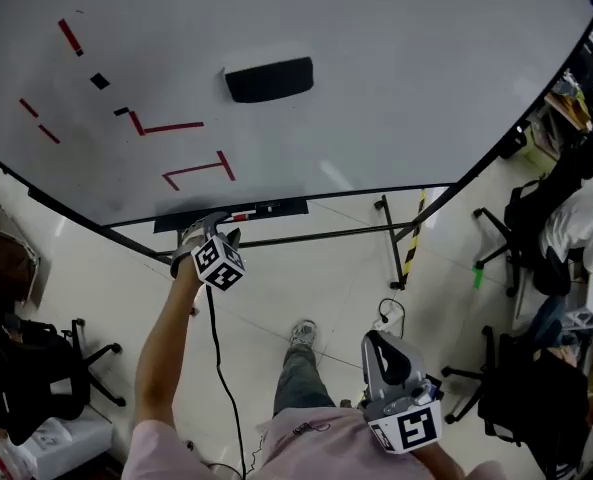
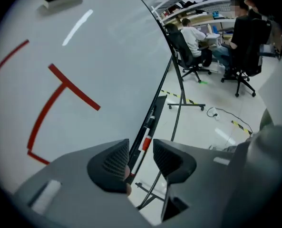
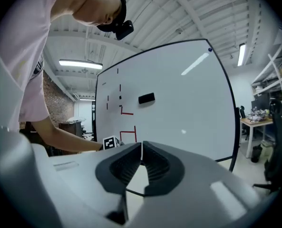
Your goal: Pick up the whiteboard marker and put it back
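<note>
A whiteboard marker (image 2: 145, 143) with a red band lies in the black tray (image 2: 158, 103) along the bottom edge of the whiteboard (image 1: 376, 68). It also shows as a small red and white piece, the marker (image 1: 242, 215), in the tray (image 1: 276, 208) in the head view. My left gripper (image 1: 214, 228) hangs just over the tray's left part, angled down. In its own view the left gripper (image 2: 141, 152) is open, and the marker shows in the gap with neither pad touching it. My right gripper (image 1: 381, 348) is held low near my body, shut and empty, the same in its own view (image 3: 141, 150).
A black eraser (image 1: 268, 78) sticks to the board above red drawn lines (image 1: 198, 168). The board's wheeled stand (image 1: 396, 238) spreads over the floor. Office chairs (image 1: 536, 238) stand right and left (image 1: 36, 368). A cable (image 1: 221, 368) trails down. People sit at desks (image 2: 193, 37) behind.
</note>
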`<state>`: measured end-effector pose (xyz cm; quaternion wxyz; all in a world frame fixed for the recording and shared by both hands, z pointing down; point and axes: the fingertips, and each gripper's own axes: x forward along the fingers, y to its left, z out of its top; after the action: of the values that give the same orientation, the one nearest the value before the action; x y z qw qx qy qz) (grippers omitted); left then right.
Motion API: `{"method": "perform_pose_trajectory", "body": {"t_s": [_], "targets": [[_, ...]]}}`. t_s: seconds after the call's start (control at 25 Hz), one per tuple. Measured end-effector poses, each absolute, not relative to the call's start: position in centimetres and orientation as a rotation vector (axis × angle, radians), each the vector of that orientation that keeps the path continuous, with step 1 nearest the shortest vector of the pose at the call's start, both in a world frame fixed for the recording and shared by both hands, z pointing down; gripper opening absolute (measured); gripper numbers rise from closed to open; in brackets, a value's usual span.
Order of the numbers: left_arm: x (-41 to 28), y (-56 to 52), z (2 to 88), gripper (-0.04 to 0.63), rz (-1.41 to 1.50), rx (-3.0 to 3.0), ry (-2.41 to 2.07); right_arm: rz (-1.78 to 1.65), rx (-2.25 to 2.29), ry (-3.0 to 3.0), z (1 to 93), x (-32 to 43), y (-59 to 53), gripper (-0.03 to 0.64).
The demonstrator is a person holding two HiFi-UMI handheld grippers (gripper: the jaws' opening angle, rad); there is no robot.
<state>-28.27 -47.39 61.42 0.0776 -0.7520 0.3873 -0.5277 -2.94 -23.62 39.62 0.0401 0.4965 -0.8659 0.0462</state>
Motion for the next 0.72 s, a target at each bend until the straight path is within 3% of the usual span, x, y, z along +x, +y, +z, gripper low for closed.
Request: {"method": "perform_pose_trajectory", "body": {"t_s": [0.64,0.72], "targets": [[-25.8,-53.6,68.3,0.091,-1.715,-2.416,0.785,0.519,1.206,-2.418,55.2,-14.3,-43.1,0.003],[-25.9,-53.9,68.6,0.014,-1.721,-2.383,0.757,0.540,1.176,-2.398,56.5,-15.3,-44.2,0.003]]}}
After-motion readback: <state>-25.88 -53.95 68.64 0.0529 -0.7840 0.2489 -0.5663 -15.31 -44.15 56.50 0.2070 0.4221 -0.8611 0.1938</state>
